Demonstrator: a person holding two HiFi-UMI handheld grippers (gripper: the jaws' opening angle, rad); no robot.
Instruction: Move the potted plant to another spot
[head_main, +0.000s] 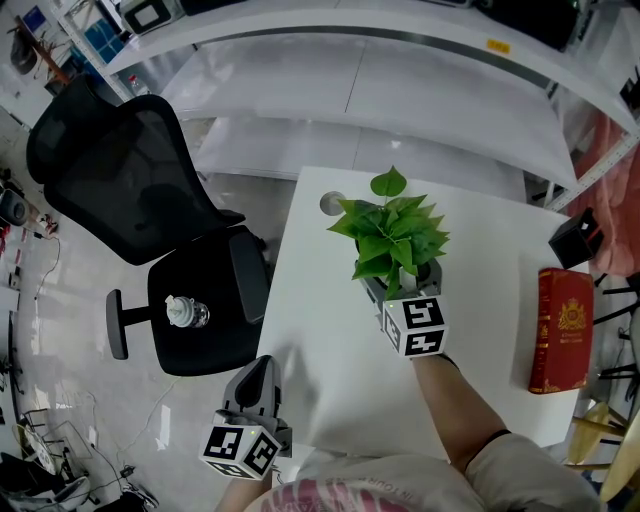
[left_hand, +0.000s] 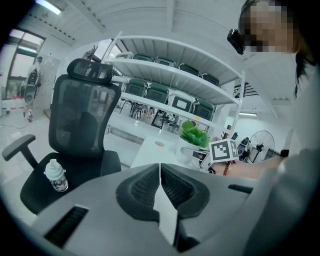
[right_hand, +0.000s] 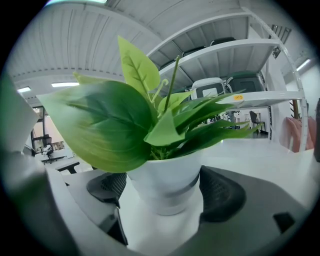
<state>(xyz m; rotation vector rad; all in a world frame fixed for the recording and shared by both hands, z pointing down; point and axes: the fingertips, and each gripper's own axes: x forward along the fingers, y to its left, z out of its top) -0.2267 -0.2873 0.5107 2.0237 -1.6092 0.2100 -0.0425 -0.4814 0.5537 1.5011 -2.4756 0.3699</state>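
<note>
The table's (head_main: 320, 330) left side is bare. A potted plant (head_main: 395, 235), red book (head_main: 562, 330) and black box (head_main: 577, 238) crowd the right.

The potted plant (head_main: 392, 235) stands on the table (head_main: 320, 340), mid-frame. A book (head_main: 562, 330) lies on the table at its right edge. A chair (head_main: 130, 180) stands left of the table, with a bottle (head_main: 186, 312) on its seat.
</note>
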